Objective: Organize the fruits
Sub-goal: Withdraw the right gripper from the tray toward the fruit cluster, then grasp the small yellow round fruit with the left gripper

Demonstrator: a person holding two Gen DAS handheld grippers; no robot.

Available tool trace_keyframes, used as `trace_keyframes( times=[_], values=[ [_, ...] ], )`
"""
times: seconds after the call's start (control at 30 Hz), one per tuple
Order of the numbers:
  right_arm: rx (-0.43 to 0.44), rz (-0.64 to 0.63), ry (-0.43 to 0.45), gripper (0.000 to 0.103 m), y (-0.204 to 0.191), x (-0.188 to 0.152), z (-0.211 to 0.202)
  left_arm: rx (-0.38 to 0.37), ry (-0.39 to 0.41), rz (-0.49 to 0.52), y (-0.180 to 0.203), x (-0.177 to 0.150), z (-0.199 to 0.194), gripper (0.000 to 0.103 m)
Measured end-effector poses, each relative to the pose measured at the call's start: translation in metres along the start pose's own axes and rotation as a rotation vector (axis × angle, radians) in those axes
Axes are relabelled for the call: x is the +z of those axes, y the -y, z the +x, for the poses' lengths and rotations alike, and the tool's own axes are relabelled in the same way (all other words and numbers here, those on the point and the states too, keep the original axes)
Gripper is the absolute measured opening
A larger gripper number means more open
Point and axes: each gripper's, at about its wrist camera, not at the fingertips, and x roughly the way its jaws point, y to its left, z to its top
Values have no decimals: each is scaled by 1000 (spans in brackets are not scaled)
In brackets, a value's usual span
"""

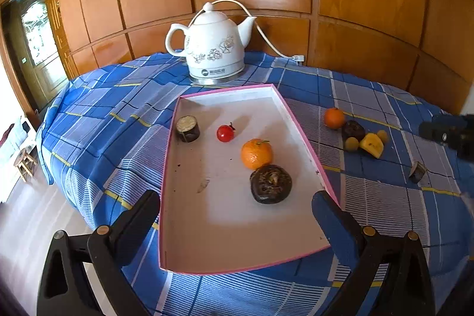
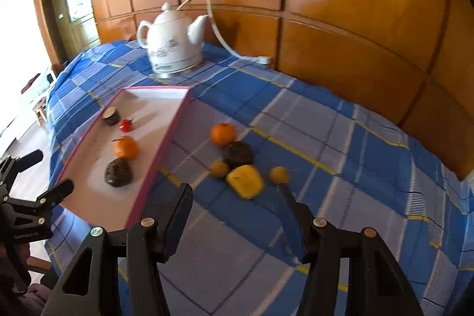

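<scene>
A pink-rimmed white tray (image 1: pixel 225 227) (image 2: pixel 154 165) holds a dark eggplant stub (image 1: pixel 188 128), a cherry tomato (image 1: pixel 225 133), an orange (image 1: pixel 256 153) and a dark round fruit (image 1: pixel 271 183). My left gripper (image 1: pixel 237 206) (image 2: pixel 44 172) hovers open over the tray's near end, holding nothing. To the right of the tray, on the cloth, lie a second orange (image 2: pixel 222 134), another dark fruit (image 2: pixel 238 153), a yellow chunk (image 2: pixel 245 181) and two small yellow fruits (image 2: pixel 218 168) (image 2: pixel 279 174). My right gripper (image 2: pixel 234 197) is open and empty just short of the yellow chunk.
A white floral kettle (image 1: pixel 213 49) with its cord stands at the back of the blue checked tablecloth (image 2: pixel 340 153), against wooden wall panels. A small dark scrap (image 1: pixel 417 171) lies on the cloth at the right. The table drops off to the floor on the left.
</scene>
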Motion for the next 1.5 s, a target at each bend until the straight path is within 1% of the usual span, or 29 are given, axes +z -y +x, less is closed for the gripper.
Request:
trace_keyframes(
  times=[0.23, 0.33, 0.43, 0.5, 0.6, 0.67, 0.73, 0.77, 0.8, 0.87, 0.93, 0.97, 1.03, 1.07, 1.1, 1.2, 1.27, 1.33, 1.5],
  values=[
    [-74, 28, 2, 58, 45, 2, -3, -47, -11, 19, 12, 4, 2, 103],
    [-99, 82, -3, 58, 70, -1, 2, -91, -26, 19, 17, 6, 5, 103],
    [-118, 156, -16, 58, 93, -11, 13, -160, -46, 5, 22, 11, 8, 103],
    [-110, 214, -25, 58, 107, -20, 19, -200, -66, -9, 27, 17, 11, 103],
    [-107, 272, -52, 58, 119, -26, 24, -196, -80, 22, 39, 25, 14, 103],
    [-90, 282, -34, 58, 122, -25, 20, -219, -91, 52, 50, 32, 17, 103],
    [-83, 288, -26, 58, 123, -24, 18, -218, -118, 86, 62, 38, 23, 102],
    [-71, 295, -24, 58, 123, -24, 17, -214, -128, 100, 67, 41, 27, 100],
    [-61, 295, -22, 58, 123, -24, 16, -217, -140, 108, 70, 43, 31, 92],
    [-58, 281, -11, 58, 119, -22, 15, -239, -193, 117, 80, 50, 44, 80],
    [-48, 273, -4, 58, 116, -21, 13, -256, -223, 130, 87, 55, 55, 73],
    [-42, 272, -2, 58, 116, -20, 12, -260, -237, 139, 92, 58, 61, 72],
    [-37, 267, 0, 58, 115, -20, 12, -284, -265, 146, 100, 64, 72, 64],
    [-35, 265, 1, 58, 114, -19, 12, -292, -277, 149, 104, 66, 78, 59],
    [-33, 264, 1, 58, 114, -19, 12, -299, -289, 152, 107, 68, 84, 56],
    [-28, 264, 2, 58, 113, -18, 11, -324, -333, 132, 113, 75, 104, 48],
    [-29, 263, 3, 58, 113, -18, 11, -333, -358, 113, 119, 79, 117, 40],
    [-29, 260, 1, 58, 112, -17, 11, -337, -372, 100, 125, 82, 127, 35],
    [-23, 253, 1, 58, 110, -16, 12, -333, -399, 94, 141, 85, 153, 32]
  ],
)
